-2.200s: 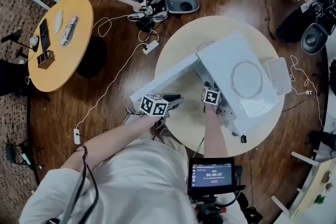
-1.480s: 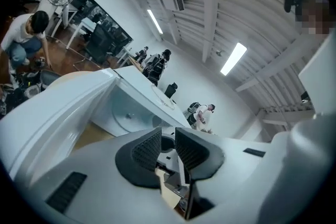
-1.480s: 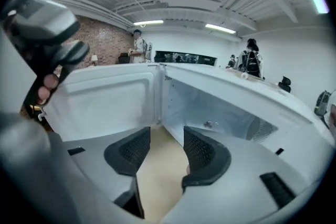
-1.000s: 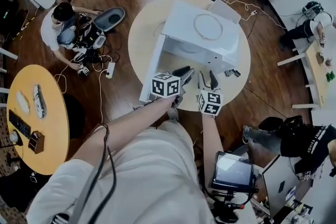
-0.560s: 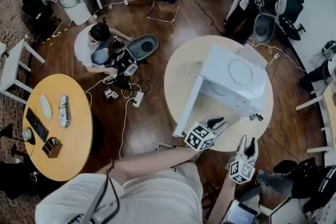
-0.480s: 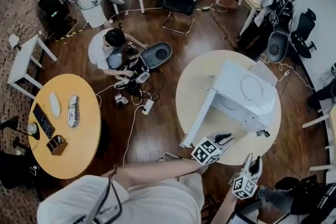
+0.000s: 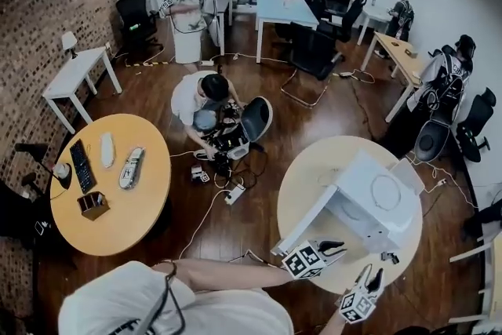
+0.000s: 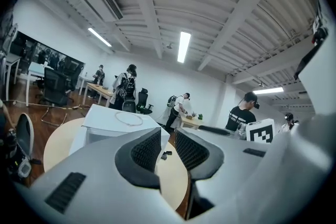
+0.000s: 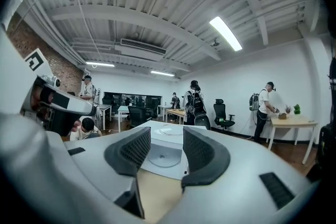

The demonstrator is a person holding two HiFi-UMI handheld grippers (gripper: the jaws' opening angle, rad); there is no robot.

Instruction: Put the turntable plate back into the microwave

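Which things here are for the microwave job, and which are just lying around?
For the job:
- microwave
- its open door
- turntable plate, lying inside the microwave
- left gripper and right gripper, both open and empty

Just lying about:
- keyboard
- small brown box
- power strip on the floor
- office chair

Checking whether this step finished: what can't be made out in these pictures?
Head view: the microwave hides its inside under its own top.
Right gripper view: the plate is inside, but whether it sits properly is too small to tell.
Left gripper view: small dark things on the table are too small to name.
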